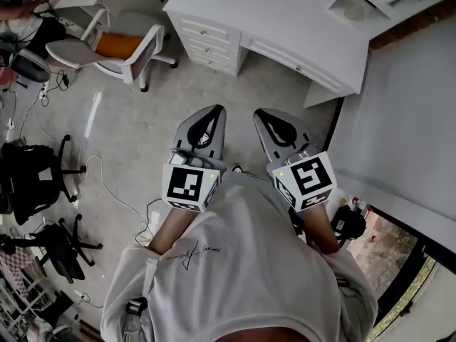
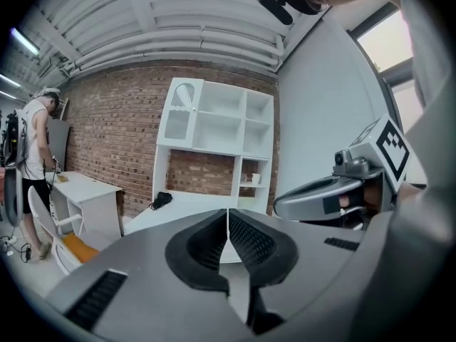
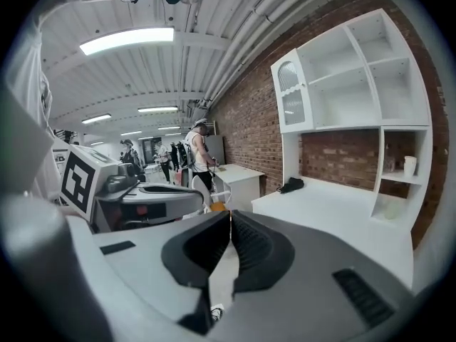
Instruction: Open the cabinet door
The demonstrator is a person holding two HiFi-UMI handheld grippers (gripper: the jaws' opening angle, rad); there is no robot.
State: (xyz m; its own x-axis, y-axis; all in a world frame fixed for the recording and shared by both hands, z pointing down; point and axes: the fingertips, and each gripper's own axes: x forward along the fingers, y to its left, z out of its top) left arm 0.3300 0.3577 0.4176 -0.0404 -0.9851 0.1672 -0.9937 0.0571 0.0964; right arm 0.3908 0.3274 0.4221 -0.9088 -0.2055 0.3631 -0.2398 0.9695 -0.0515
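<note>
A small cabinet door point(image 2: 182, 112) with an arched pane closes the upper left compartment of a white shelf unit point(image 2: 222, 130) standing on a white desk point(image 1: 285, 13); in the right gripper view the door point(image 3: 288, 95) looks closed. Both grippers are held side by side over the floor, well short of the desk. My left gripper point(image 1: 211, 114) is shut with its pads touching and nothing between them point(image 2: 228, 216). My right gripper point(image 1: 265, 116) is shut and empty too point(image 3: 230, 216).
The desk has drawers point(image 1: 206, 45) facing me, and a black object point(image 3: 291, 185) lies on its top. A white chair with an orange seat point(image 1: 114, 45) stands to the left. A white wall point(image 1: 406, 105) runs along the right. Cables point(image 1: 107, 184) and black chairs point(image 1: 35, 177) are on the floor at left. A person point(image 2: 35, 162) stands at another desk.
</note>
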